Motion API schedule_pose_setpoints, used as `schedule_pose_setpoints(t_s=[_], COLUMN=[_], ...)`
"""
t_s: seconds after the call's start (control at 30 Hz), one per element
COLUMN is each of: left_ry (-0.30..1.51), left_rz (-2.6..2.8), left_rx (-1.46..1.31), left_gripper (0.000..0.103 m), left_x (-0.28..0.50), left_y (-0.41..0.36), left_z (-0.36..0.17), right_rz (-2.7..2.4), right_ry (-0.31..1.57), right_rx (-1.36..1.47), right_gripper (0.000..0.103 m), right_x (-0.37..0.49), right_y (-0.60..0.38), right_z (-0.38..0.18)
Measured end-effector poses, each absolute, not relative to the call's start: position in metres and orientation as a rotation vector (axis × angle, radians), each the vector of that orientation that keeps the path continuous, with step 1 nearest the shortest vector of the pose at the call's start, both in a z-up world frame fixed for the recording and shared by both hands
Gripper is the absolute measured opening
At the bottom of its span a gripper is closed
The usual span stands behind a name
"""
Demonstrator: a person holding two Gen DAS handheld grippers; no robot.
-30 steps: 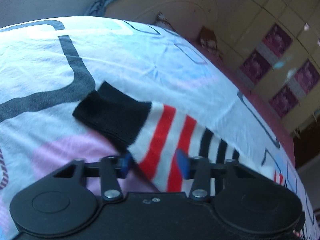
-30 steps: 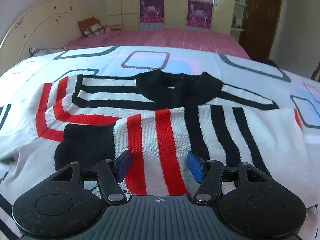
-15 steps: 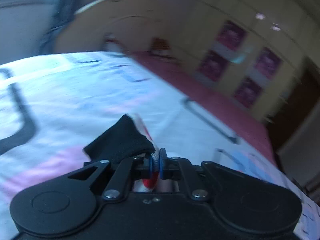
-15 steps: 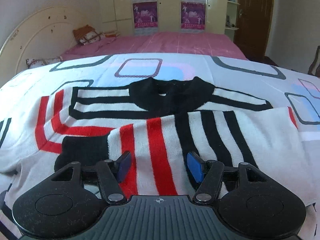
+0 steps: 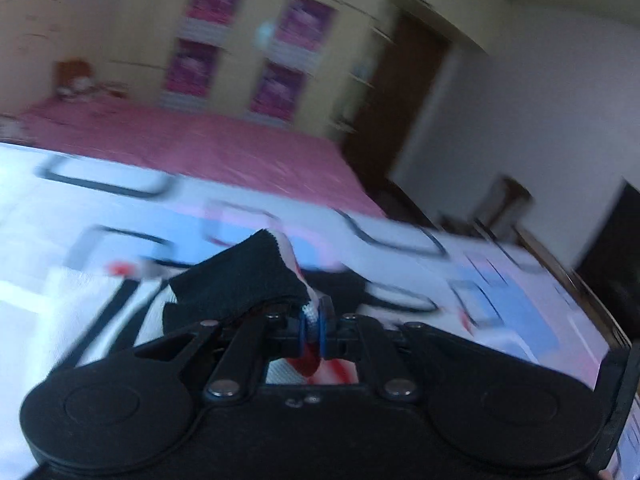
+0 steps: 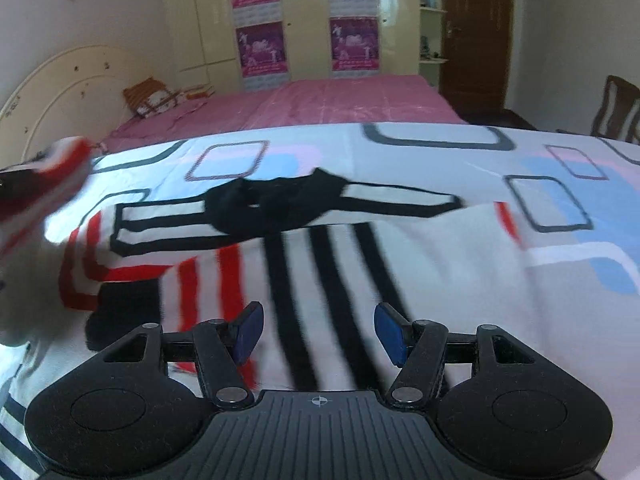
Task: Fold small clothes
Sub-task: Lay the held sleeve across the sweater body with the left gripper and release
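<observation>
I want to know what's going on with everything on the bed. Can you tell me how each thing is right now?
Left gripper: shut on the sleeve.
Sleeve: lifted off the bed, black cuff sticking up.
Right gripper: open, empty, above the sweater.
Sweater: lying flat, other sleeve folded across its front.
Sheet: spread over the bed.
Door: closed.

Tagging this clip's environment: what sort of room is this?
A home bedroom, most likely: a bed with a pink sheet, a curved headboard, and a wardrobe beside a wooden door.
</observation>
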State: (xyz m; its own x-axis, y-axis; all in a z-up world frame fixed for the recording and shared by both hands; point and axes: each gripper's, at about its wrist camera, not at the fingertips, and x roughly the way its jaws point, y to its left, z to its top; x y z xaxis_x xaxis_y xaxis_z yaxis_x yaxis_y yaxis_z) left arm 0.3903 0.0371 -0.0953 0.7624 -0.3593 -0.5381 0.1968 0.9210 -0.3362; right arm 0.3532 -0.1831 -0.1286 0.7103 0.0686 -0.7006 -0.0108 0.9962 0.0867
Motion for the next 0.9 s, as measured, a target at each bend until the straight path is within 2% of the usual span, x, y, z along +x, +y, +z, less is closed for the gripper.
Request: schedule_pose_setpoints(t_s=[0.13,0.17,0.27,0.33,0.37,0.4,0.6,0.77,0.9], left_ry=[0.748,0.785,0.844,0.82,0.795,0.766,0.733,0.782,0.81], left_rz=[-0.392,-0.402,-0.401,-0.377,-0.35,-0.318,-0.097,0.073,0.124], left_rx=[-0.133,-0.098,-0.014,0.008,0.017,0.024,0.057,0.082,0.105], left_gripper=[0.011,0.02,0.029,0.051,0.066,0.07,0.07,0.069,0.066], left_x=[0.401,0.402,0.395,0.385,0.379,0.373,0.347,0.33,0.338], left_y=[-0.026,-0.035,-0.044,-0.037,-0.029,-0.023,0.036,0.078,0.084], left_z=[-0.136,-0.147,-0.16,-0.157,-0.153,-0.148,-0.141,-0.158,-0.175], right_rz=[0.01,0.009,0.034,0.06,0.075,0.094,0.218,0.244,0.219], right_ry=[0.78,0.779,0.78,0.779,0.782,0.783,0.773,0.795,0.782], right_rx=[0.102,0.11,0.135,0.153,0.163,0.172,0.132,0.022,-0.005], right_gripper=[0.061,0.061,0.061,0.061,0.061,0.061,0.061,0.061,0.059], right_x=[0.343,0.341,0.335,0.333,0.333,0.333,0.336,0.348,0.362], right_y=[-0.209,-0.214,-0.223,-0.223,-0.222,-0.219,-0.179,-0.142,-0.132], right_z=[-0.126,-0.125,-0.122,-0.121,-0.121,-0.12,-0.118,-0.135,-0.143])
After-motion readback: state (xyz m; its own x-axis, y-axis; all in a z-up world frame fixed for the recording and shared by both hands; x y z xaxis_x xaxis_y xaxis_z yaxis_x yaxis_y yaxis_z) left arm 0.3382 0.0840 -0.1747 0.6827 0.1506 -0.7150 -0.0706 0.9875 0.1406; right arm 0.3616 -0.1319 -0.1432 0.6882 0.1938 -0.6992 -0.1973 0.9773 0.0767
